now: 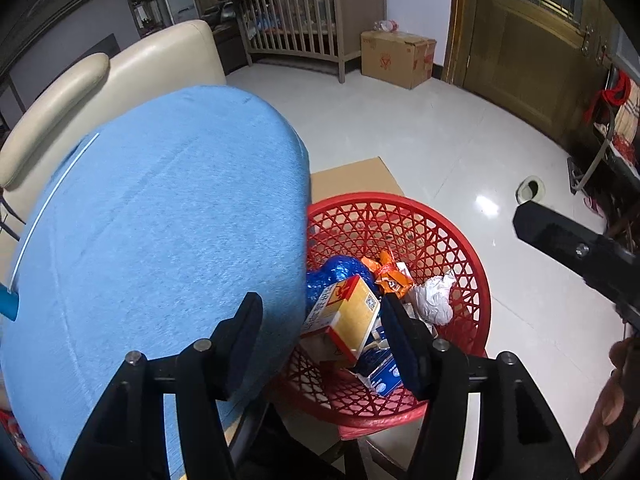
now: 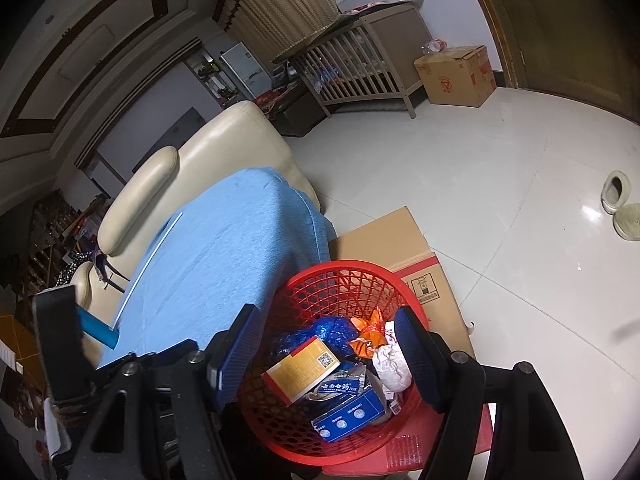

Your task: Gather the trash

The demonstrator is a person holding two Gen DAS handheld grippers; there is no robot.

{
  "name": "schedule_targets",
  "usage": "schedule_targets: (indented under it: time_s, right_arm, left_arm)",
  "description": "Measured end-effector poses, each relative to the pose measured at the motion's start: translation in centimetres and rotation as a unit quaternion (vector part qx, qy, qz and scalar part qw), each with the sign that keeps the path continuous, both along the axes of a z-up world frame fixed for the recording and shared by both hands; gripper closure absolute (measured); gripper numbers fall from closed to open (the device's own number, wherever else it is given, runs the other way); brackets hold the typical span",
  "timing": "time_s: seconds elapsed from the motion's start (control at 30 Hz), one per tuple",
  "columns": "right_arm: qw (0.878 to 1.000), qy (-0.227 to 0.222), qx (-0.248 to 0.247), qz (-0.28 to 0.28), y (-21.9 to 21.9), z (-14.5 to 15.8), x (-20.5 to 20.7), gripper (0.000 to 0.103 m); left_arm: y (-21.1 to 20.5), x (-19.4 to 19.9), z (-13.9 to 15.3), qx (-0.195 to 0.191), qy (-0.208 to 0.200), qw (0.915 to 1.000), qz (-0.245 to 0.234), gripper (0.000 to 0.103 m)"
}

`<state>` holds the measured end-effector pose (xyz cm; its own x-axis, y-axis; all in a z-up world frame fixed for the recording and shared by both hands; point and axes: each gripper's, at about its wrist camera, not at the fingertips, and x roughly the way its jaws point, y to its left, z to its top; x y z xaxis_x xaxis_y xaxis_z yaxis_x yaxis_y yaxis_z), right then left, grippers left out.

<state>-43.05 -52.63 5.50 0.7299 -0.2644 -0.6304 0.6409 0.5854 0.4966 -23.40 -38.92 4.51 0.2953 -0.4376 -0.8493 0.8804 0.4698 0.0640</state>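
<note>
— So, leftmost first?

— One blue-covered cushion [image 1: 160, 240] on the cream sofa [image 1: 120, 76], then one red basket [image 1: 472, 280] beside it, standing on flat cardboard [image 2: 384, 236].

— Count the trash inside?

— One yellow box [image 2: 304, 368], one blue bag [image 2: 332, 330], one orange wrapper [image 1: 394, 276], one white paper wad [image 1: 434, 300], one blue carton [image 2: 348, 412] (fully seen only from the right wrist).

— And the fingers?

— The left gripper [image 1: 320, 340] and right gripper [image 2: 326, 360] both spread wide, holding nothing, above the basket.
</note>
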Motion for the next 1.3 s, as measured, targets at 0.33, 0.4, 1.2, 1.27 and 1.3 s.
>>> schedule_targets:
  time_s: [0.33,0.4,1.2,1.27,1.3]
  right_arm:
    - [0.999,0.023,-0.017,0.024,2.6,1.2,2.6,0.027]
    - [0.999,0.034,-0.024,0.033,3.5,1.3,3.3,0.026]
    - [0.981,0.139,-0.110,0.078,10.7,0.4,5.5,0.016]
    - [0.980,0.142,-0.114,0.078,10.8,0.4,5.4,0.009]
    - [0.980,0.144,-0.117,0.077,10.9,0.4,5.4,0.006]
  left_arm:
    - [5.7,1.9,3.6,-0.056,-0.001,0.9976,0.040,0.041]
    - [7.1,2.4,4.0,-0.066,-0.001,0.9965,0.051,0.040]
    - [14.5,4.2,3.9,-0.123,0.007,0.9874,0.099,0.023]
    - [14.6,4.2,3.8,-0.123,0.010,0.9874,0.099,0.020]
    - [14.7,4.2,3.8,-0.123,0.010,0.9874,0.099,0.019]
